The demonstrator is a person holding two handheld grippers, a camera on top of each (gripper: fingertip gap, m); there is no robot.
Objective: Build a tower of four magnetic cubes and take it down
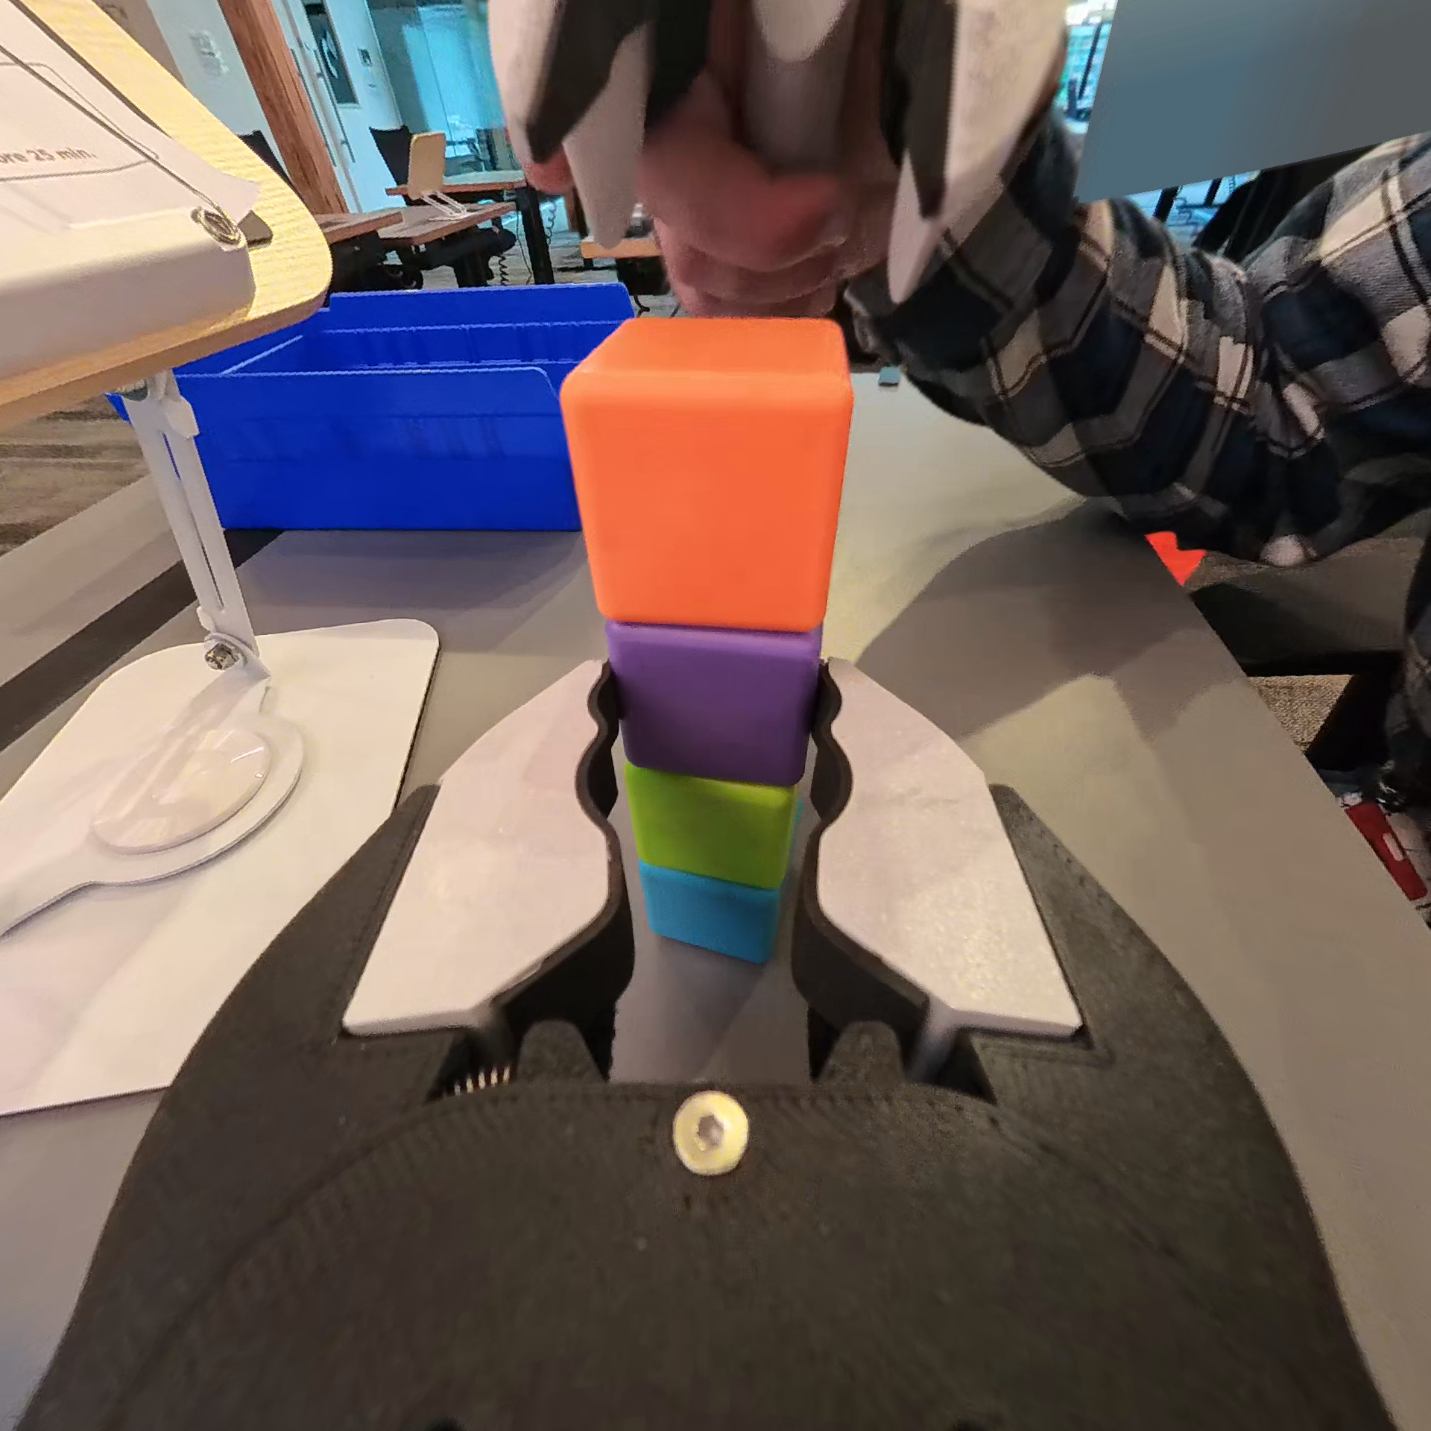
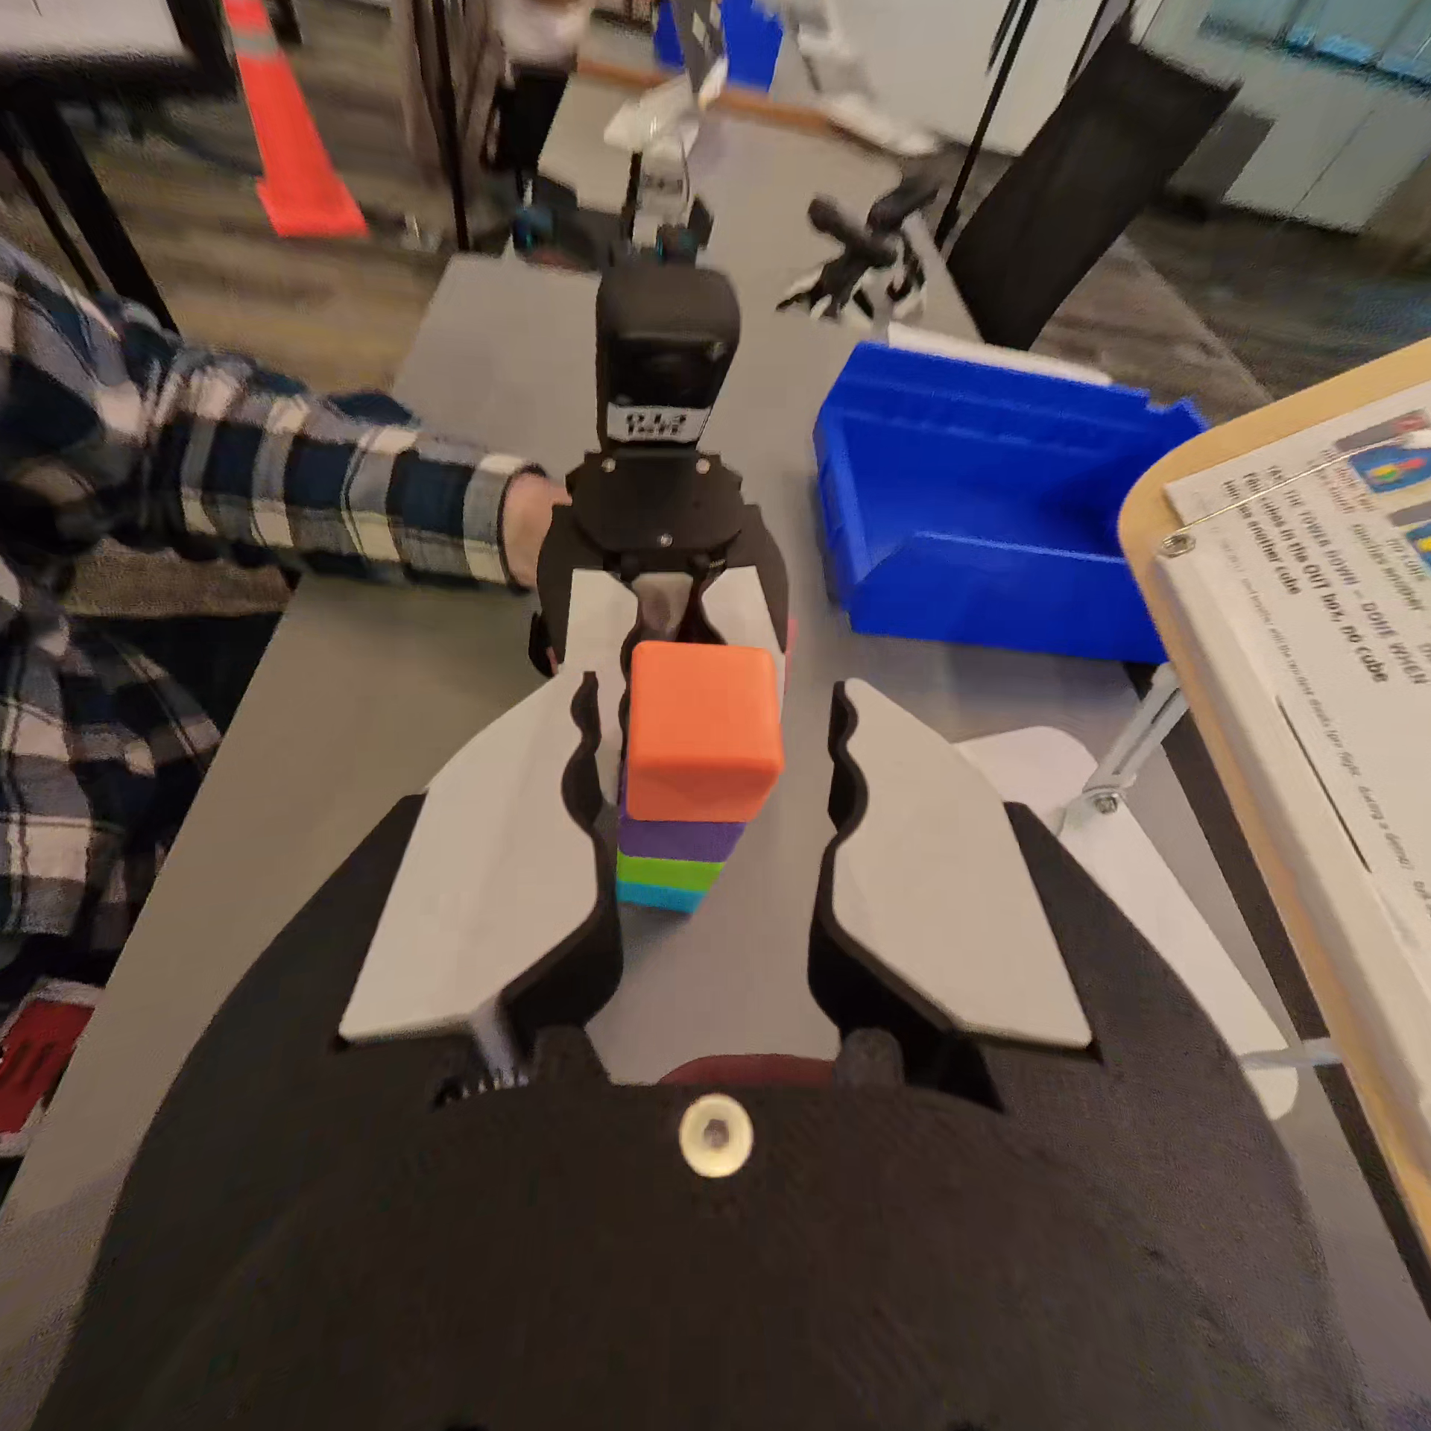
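A tower of four cubes stands on the grey table: an orange cube on top, then a purple cube, a green cube and a blue cube at the bottom. My left gripper is shut on the purple cube, one fingertip on each side. My right gripper is open and empty above the orange cube, apart from it. It shows blurred at the top of the left wrist view. The left gripper shows behind the tower in the right wrist view.
A blue bin stands on the table behind the tower, also in the right wrist view. A white stand carries a wooden board with papers to the left. A plaid sleeve reaches in from the right. One gripper's finger ends stand about 9 cm off the other's.
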